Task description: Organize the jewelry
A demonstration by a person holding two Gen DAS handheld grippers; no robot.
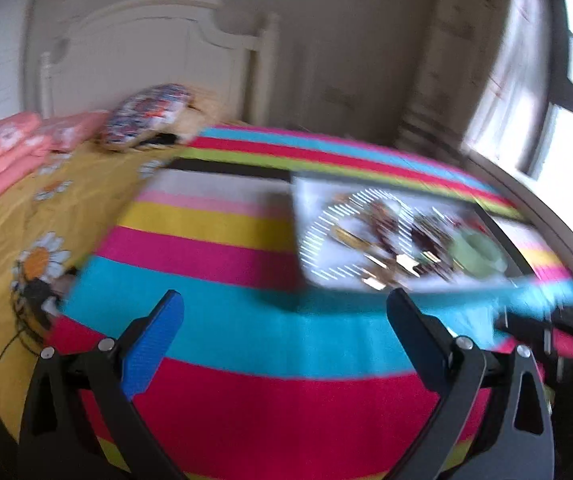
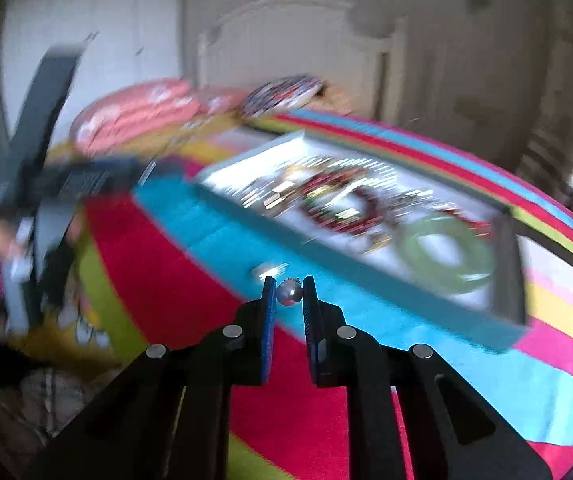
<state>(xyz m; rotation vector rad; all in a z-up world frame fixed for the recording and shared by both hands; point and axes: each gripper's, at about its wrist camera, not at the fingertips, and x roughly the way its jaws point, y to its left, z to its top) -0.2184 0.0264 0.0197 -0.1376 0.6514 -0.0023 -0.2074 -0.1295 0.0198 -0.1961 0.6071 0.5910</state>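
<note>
A teal-rimmed tray with a white floor lies on the striped cloth and holds a blurred heap of jewelry and a green bangle. My right gripper is shut on a small silver bead piece, held above the cloth just in front of the tray. A small shiny item lies on the cloth beside it. In the left wrist view the tray, the jewelry and the green bangle sit ahead to the right. My left gripper is open and empty.
The striped cloth covers a bed with a yellow flowered sheet, pink pillows and a white headboard. A window is at the right. The left gripper's body shows blurred in the right wrist view.
</note>
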